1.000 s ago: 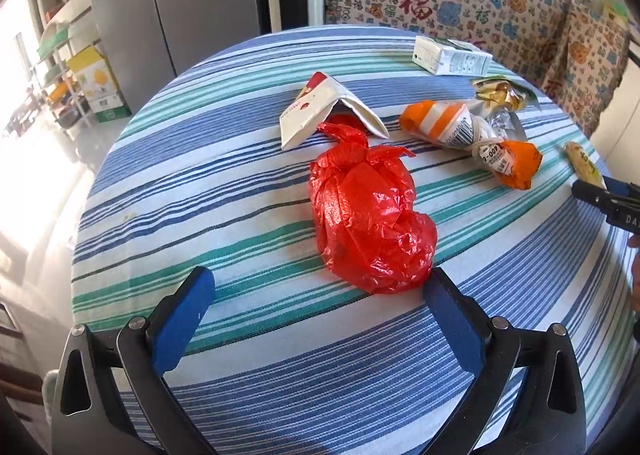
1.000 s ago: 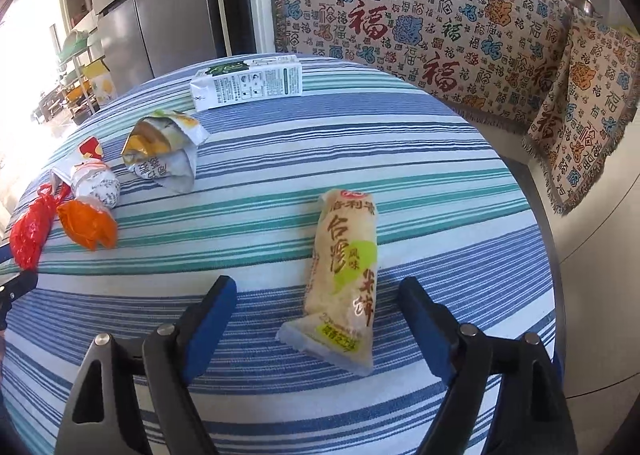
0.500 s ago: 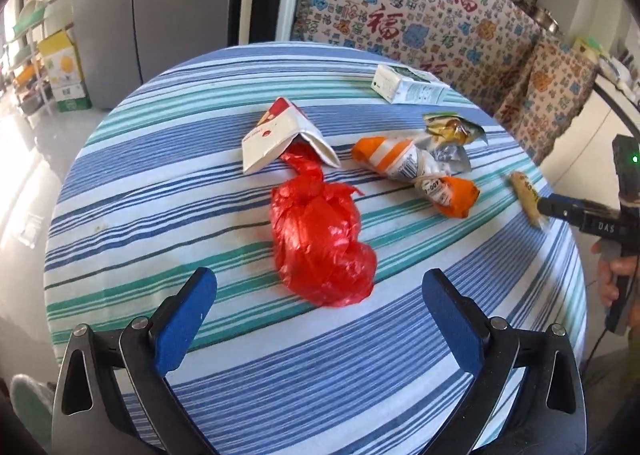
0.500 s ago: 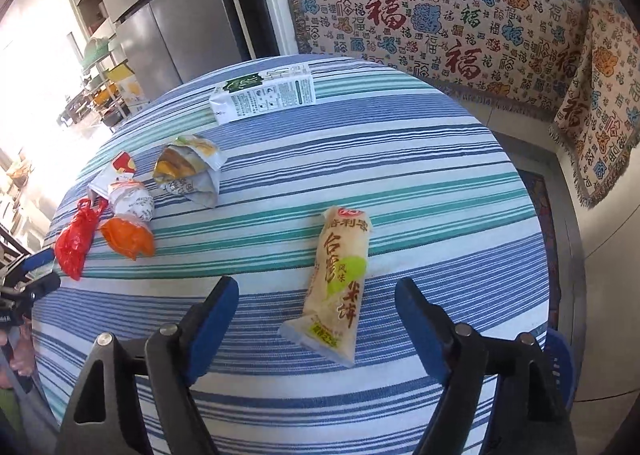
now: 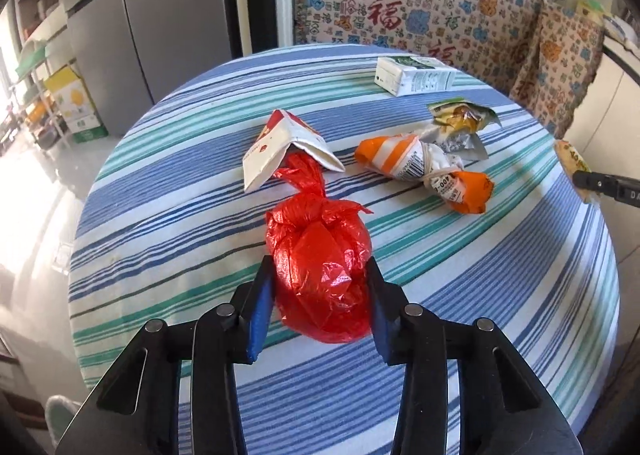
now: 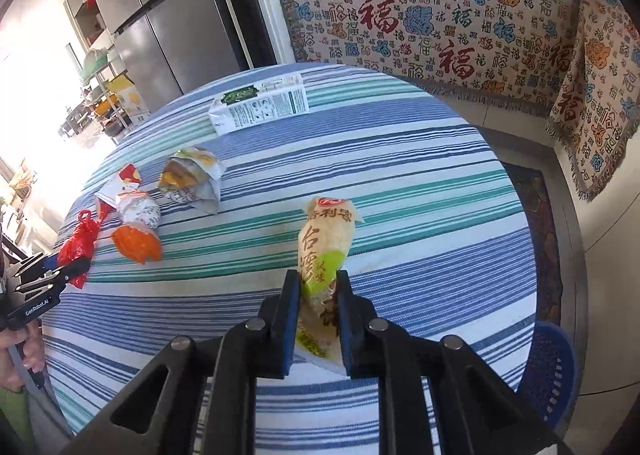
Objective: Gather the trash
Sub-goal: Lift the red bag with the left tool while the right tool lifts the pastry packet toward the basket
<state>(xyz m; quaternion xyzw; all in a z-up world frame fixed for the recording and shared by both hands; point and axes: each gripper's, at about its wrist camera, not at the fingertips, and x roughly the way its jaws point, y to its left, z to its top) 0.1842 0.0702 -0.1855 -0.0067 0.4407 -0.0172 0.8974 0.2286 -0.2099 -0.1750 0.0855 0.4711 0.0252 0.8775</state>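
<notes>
The left tool (image 5: 318,307) pinches the knotted red bag (image 5: 318,275) at the near side of the striped table (image 5: 480,295); whether the bag touches the cloth cannot be told. The right tool (image 6: 318,315) clamps the lower end of the yellow rice-cracker packet (image 6: 326,251). Farther back lie an orange wrapper (image 5: 424,169), a crumpled foil pouch (image 5: 460,123) and a white carton (image 5: 416,75).
</notes>
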